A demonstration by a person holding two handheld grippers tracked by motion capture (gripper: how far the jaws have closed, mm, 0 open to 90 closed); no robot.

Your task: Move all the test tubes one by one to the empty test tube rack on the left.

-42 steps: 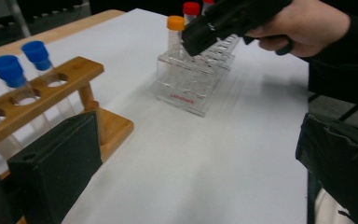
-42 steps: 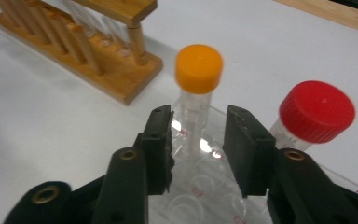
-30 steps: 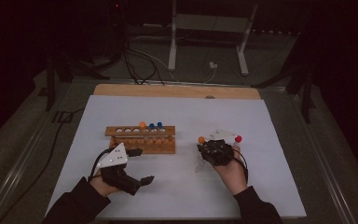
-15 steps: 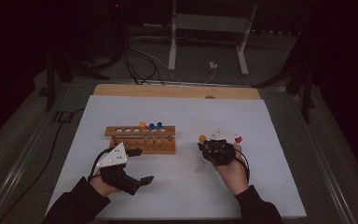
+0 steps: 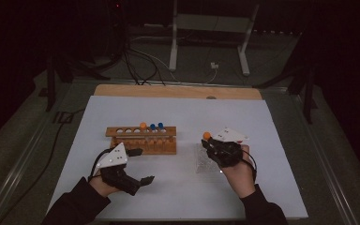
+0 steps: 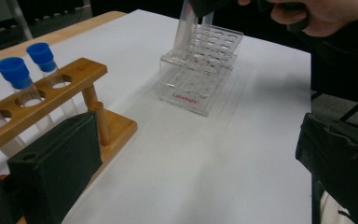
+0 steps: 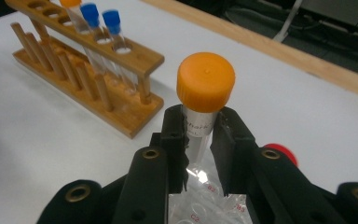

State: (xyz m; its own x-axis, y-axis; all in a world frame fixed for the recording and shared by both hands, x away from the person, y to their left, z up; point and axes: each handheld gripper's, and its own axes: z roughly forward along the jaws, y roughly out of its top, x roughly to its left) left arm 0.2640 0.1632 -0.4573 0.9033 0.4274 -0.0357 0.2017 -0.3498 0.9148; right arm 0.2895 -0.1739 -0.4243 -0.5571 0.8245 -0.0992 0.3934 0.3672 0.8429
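Observation:
My right gripper (image 7: 200, 135) is shut on a clear tube with an orange cap (image 7: 205, 84), gripping just below the cap. It holds the tube upright over a clear plastic rack (image 6: 200, 70). From above, the orange-capped tube (image 5: 206, 136) shows at the front of the right gripper (image 5: 218, 147). A wooden rack (image 5: 140, 140) holds one orange-capped tube (image 5: 143, 125) and two blue-capped ones (image 5: 156, 126). My left gripper (image 5: 139, 166) lies open near the wooden rack's right end, with nothing between its jaws.
A red cap (image 7: 279, 151) peeks out behind my right jaw, by the clear rack (image 5: 204, 161). The white sheet (image 5: 178, 112) covers the table, with a wooden strip (image 5: 178, 91) along its far edge. Cables and a metal stand lie beyond.
The right gripper has risen a little with the orange-capped tube, and its grey plate now covers the red cap in the high view. The left gripper has not moved.

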